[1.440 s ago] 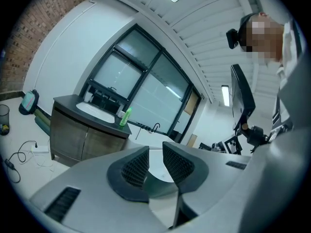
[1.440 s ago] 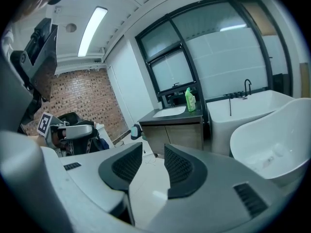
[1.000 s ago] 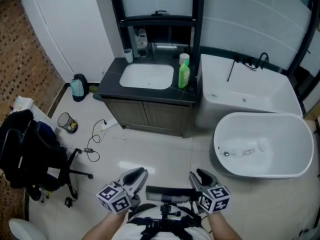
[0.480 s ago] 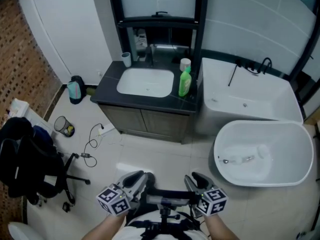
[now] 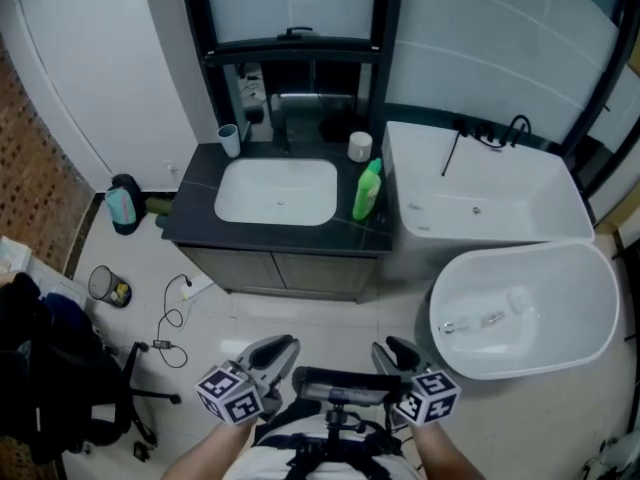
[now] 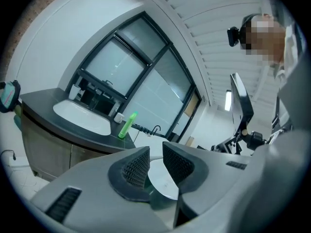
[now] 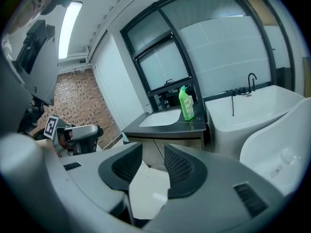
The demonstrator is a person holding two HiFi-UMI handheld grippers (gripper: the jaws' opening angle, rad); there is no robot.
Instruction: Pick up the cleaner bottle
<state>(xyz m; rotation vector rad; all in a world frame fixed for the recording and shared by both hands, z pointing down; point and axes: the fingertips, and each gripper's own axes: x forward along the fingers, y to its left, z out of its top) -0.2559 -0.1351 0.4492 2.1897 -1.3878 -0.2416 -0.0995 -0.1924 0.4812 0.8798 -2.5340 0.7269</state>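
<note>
The cleaner bottle (image 5: 367,190) is green with a green cap and stands upright at the right end of the dark vanity counter (image 5: 192,226), beside the white sink (image 5: 277,192). It also shows in the left gripper view as the bottle (image 6: 126,125) and in the right gripper view as the bottle (image 7: 186,104). My left gripper (image 5: 276,353) (image 6: 155,151) and right gripper (image 5: 396,353) (image 7: 153,152) hover over the floor well in front of the vanity. Both are open, with nothing between the jaws.
A white jar (image 5: 360,146) and a cup (image 5: 229,138) sit on the counter. A rectangular bathtub (image 5: 540,203) and an oval tub (image 5: 590,268) fill the right. On the left are a black office chair (image 5: 60,368), a wire bin (image 5: 105,286), a floor cable (image 5: 172,313) and a teal bottle (image 5: 121,205).
The whole view has advanced toward the vanity: counter, sink and bottle sit lower and larger in the head view. Both grippers keep their place in it, jaws unchanged.
</note>
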